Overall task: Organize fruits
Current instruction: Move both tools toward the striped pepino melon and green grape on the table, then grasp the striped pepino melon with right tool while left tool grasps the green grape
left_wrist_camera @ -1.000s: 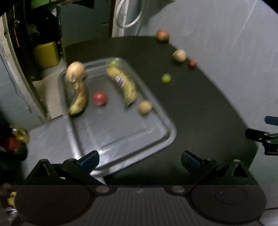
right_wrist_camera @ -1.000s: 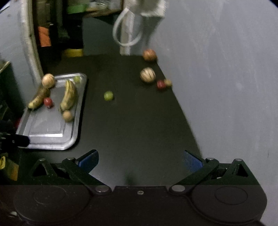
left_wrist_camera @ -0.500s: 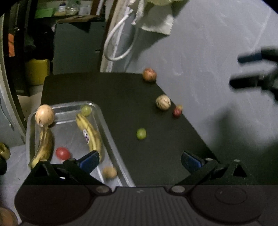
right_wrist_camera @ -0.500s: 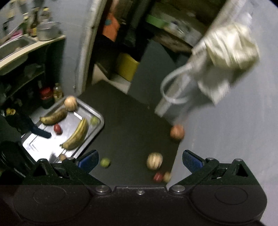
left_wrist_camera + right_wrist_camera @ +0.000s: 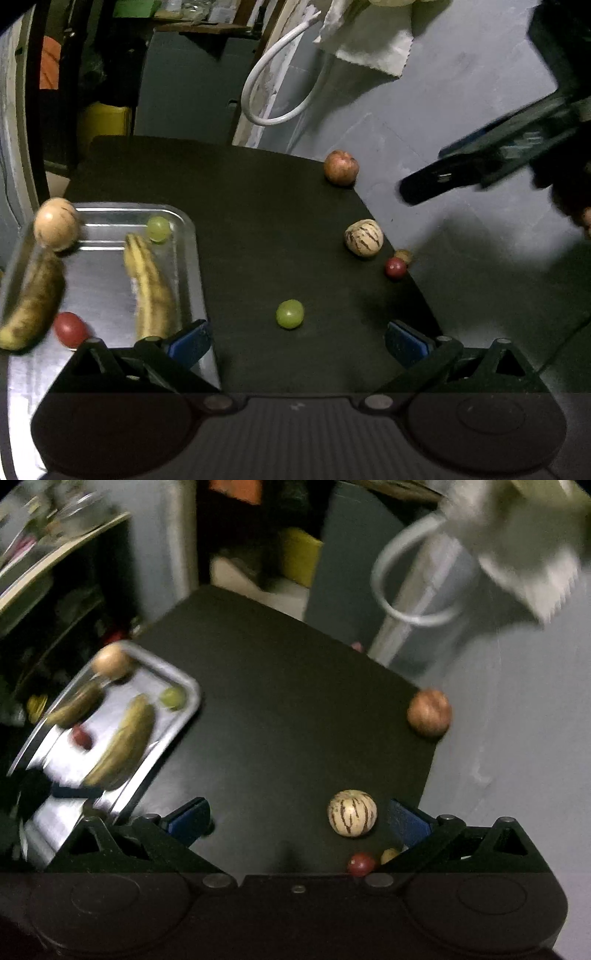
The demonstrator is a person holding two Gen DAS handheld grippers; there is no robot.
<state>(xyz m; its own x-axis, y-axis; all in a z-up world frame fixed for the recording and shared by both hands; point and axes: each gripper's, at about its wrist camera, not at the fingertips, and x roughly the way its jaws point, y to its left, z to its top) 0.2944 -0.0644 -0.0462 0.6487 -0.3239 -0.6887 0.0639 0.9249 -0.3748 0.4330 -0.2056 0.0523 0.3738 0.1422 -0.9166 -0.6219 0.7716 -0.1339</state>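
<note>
The left wrist view looks forward and down along the left gripper, whose wide-apart fingers frame a green grape just ahead, with the metal tray off its left finger and the right gripper high to its right. The right wrist view sits above the black table looking steeply down along its spread fingers, with a striped melon close by the right finger and the tray well off to the left. Both views share the tray, the striped melon, a reddish apple and the white hose loop beyond the table.
</note>
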